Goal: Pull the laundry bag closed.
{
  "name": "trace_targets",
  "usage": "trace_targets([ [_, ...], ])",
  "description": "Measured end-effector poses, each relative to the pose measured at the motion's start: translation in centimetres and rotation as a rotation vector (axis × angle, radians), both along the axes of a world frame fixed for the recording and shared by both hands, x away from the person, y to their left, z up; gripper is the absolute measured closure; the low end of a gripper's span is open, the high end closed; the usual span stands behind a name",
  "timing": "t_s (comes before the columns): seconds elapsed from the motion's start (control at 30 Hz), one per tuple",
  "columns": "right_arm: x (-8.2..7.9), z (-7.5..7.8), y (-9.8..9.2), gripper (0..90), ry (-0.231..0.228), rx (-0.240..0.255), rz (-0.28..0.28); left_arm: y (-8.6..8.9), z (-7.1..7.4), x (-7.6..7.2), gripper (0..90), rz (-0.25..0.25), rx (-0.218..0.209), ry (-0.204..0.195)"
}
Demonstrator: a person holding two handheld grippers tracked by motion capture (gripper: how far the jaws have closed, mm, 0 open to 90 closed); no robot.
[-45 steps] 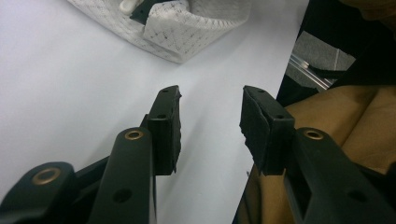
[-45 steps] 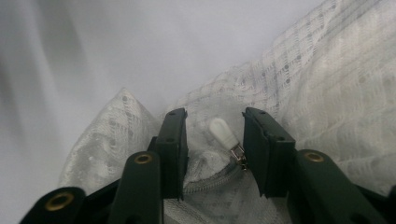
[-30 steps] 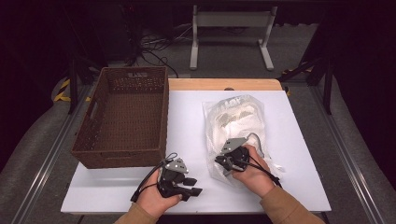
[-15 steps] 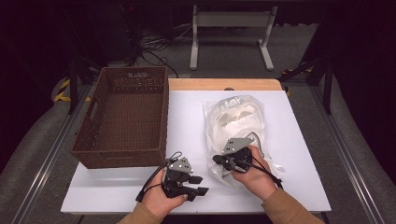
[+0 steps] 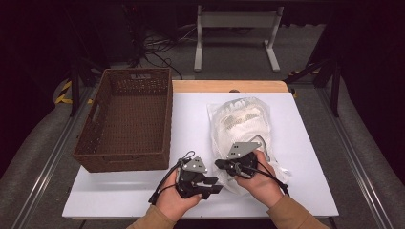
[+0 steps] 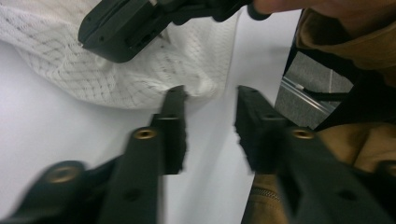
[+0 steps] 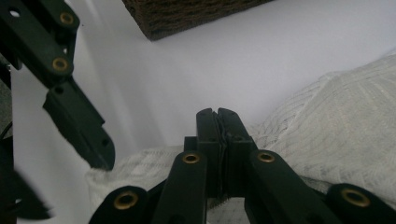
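A white mesh bag (image 5: 241, 119) with pale contents lies on the white table (image 5: 191, 119), right of centre. My right gripper (image 5: 218, 164) is at the bag's near left edge, and its jaws (image 7: 217, 114) are shut with a thin fold of the mesh (image 7: 345, 126) pinched between them. My left gripper (image 5: 215, 185) sits just left of it, pointing right. Its jaws (image 6: 210, 98) have just been closing but still stand apart over bare table, one tip against the bag's corner (image 6: 93, 79).
An empty brown wicker basket (image 5: 124, 160) stands on the table's left half, close to both hands. A person's sleeves come in from the near edge. A metal stand and cables lie on the floor beyond the table.
My left gripper has shifted right toward the bag's corner and its jaws have narrowed. The right gripper has stayed shut at the bag's edge, barely moving.
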State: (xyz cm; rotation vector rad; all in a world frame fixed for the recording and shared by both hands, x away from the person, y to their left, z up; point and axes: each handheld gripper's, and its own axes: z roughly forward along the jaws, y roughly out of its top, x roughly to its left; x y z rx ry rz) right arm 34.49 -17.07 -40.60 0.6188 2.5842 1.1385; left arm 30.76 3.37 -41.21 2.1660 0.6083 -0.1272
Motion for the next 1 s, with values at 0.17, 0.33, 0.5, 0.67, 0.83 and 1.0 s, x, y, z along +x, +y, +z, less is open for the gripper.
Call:
trace_targets([
  [0.17, -0.1, 0.4, -0.1, 88.3, 0.003, 0.024, -0.003, 0.0, -0.3, 0.0, 90.0, 0.008, 0.02, 0.007],
  [0.33, -0.2, 0.5, -0.2, 88.0, 0.008, 0.045, -0.001, -0.2, -0.5, -0.2, 90.0, 0.001, 0.044, 0.017],
  [0.5, -0.3, 0.7, -0.4, 85.9, 0.011, 0.063, -0.003, -0.3, -0.6, -0.4, 90.0, -0.016, 0.058, 0.023],
  [0.67, -0.2, 1.1, -0.9, 82.3, 0.001, 0.073, -0.024, -0.5, -0.7, -0.7, 90.0, -0.044, 0.06, 0.032],
  [0.83, 0.0, 1.1, -0.8, 78.2, -0.006, 0.061, -0.025, -0.7, -0.8, -0.9, 90.0, -0.065, 0.06, 0.043],
  [1.0, 0.4, 0.7, -0.4, 75.2, 0.003, 0.015, -0.032, -0.3, -0.7, -0.8, 90.0, -0.032, 0.052, 0.031],
])
